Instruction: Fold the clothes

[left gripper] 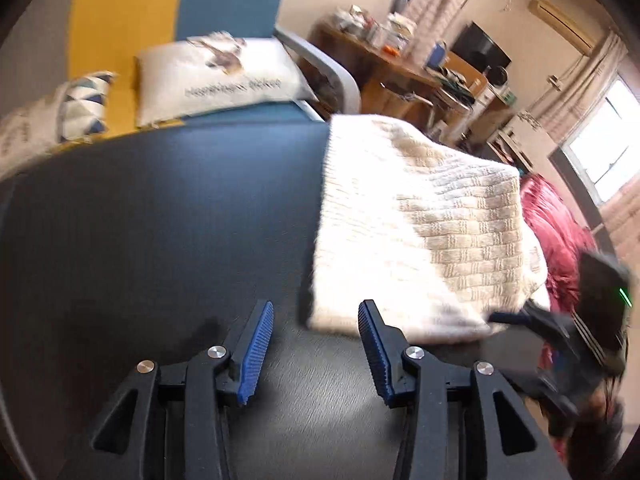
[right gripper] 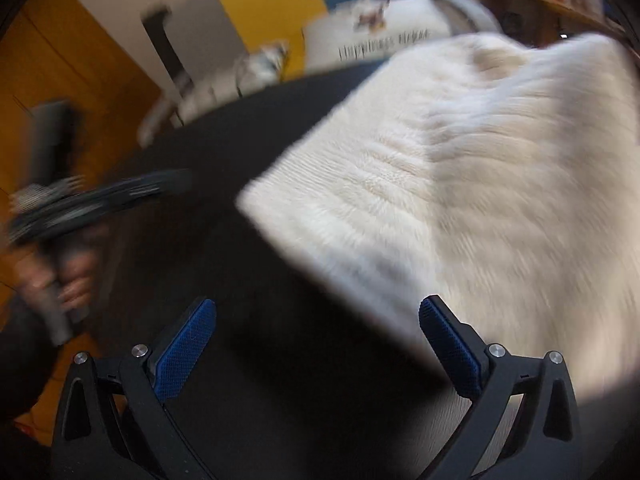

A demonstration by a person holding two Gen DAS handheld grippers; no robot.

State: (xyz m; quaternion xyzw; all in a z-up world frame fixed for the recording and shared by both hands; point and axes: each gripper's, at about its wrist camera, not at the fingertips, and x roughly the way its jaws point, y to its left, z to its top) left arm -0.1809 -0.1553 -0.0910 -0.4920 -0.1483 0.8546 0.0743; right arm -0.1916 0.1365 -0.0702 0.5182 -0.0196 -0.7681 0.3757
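Spread, empty fingers (left gripper: 256, 354) of both grippers hover above the table (left gripper: 160, 220), where a soft, thick sweater (left gripper: 420, 224) lies folded toward its right edge, best pinched by the hem.

Cream basket-weave knit sweater (left gripper: 416, 224), folded into a rectangle, flat on dark table (left gripper: 160, 220)

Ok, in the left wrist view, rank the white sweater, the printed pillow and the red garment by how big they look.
1. White sweater, largest by far, though it is also nearest the camera.
2. Printed pillow.
3. Red garment, smallest as seen; the sweater hides part of it, so its true size is unsure.
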